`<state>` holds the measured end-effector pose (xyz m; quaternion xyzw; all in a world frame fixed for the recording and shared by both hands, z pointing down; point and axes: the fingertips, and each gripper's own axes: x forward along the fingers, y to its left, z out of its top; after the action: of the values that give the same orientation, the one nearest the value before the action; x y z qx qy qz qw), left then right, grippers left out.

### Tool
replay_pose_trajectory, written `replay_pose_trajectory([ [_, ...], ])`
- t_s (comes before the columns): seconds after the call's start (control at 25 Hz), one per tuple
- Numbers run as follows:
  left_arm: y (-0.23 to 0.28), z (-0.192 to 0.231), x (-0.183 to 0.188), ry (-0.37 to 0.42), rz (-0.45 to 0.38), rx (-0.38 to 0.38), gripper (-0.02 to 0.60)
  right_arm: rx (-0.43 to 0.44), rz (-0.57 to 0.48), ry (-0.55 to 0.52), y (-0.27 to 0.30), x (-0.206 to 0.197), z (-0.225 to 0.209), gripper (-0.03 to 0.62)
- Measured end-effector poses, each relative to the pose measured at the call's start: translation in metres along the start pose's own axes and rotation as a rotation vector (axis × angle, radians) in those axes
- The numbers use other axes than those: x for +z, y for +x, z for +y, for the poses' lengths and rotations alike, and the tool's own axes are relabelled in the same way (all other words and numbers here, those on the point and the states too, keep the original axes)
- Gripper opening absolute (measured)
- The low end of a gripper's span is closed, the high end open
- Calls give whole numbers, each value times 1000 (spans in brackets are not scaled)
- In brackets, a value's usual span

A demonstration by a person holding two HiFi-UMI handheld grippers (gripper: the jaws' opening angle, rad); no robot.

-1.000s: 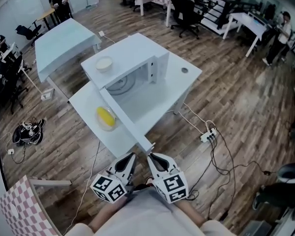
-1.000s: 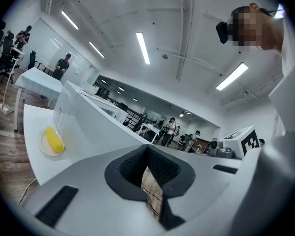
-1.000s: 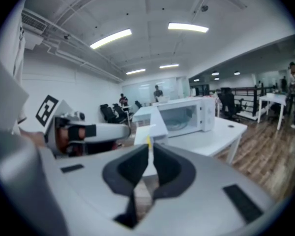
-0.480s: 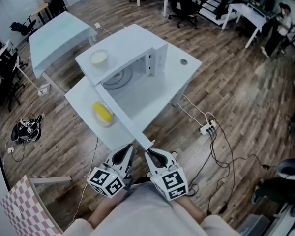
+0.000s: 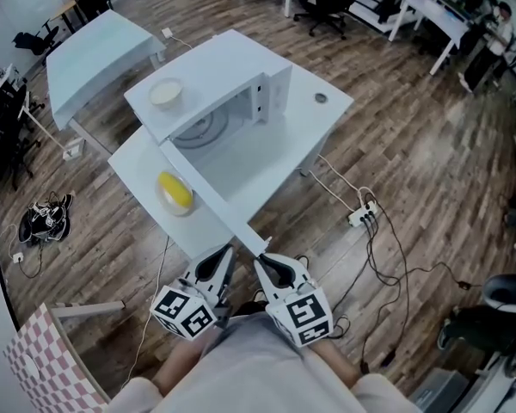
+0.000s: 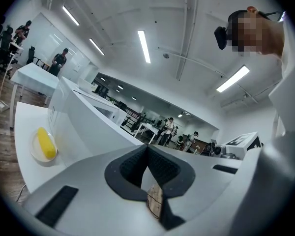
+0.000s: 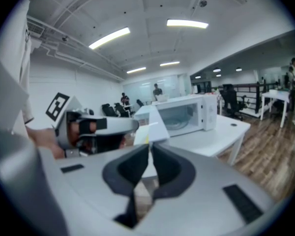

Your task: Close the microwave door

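Right gripper (image 5: 273, 272) and left gripper (image 5: 213, 269), both jaws pressed together and empty, sit near you beside the free end of the open microwave door (image 5: 208, 194). It is probably light, stiff and hinged: push that end, don't pinch. Farther off, the microwave (image 5: 215, 67) stands on the table (image 5: 322, 136).

Wood-plank floor (image 5: 430, 162) runs through an open office. A white table (image 5: 86, 54) stands at the left, black office chairs (image 5: 327, 11) at the back, and a power strip (image 5: 364, 217) lies among cables (image 5: 394, 256). Strip lights (image 6: 144, 45) line the ceiling (image 6: 187, 28).

No readable text or labels anywhere.
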<state>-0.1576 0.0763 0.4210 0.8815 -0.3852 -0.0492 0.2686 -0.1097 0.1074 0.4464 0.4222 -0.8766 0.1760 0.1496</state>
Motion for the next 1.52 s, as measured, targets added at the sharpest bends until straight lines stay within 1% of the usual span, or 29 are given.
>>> replay_pose_trajectory([
  [0.2, 7, 1, -3, -17, 7, -1, 12, 28, -1, 22, 1, 0, -4, 26],
  [0.36, 14, 2, -5, -43, 23, 6, 14, 30, -5, 27, 1, 1, -11, 26],
  [0.72, 29, 4, -8, -56, 42, 17, 12, 23, -2, 37, -2, 5, -32, 26],
  [1.08, 51, 3, -7, -76, 64, 24, 13, 58, 4, 30, 0, 9, -47, 26],
  [1.2, 58, 2, -5, -59, 63, 23, 14, 81, -3, 38, 1, 10, -52, 26],
  [1.4, 69, -4, 5, 7, 66, 22, 14, 119, 2, 24, 0, 11, -56, 26],
  [1.52, 77, -5, 7, 11, 70, 20, 14, 124, -6, 31, 0, 13, -61, 25],
])
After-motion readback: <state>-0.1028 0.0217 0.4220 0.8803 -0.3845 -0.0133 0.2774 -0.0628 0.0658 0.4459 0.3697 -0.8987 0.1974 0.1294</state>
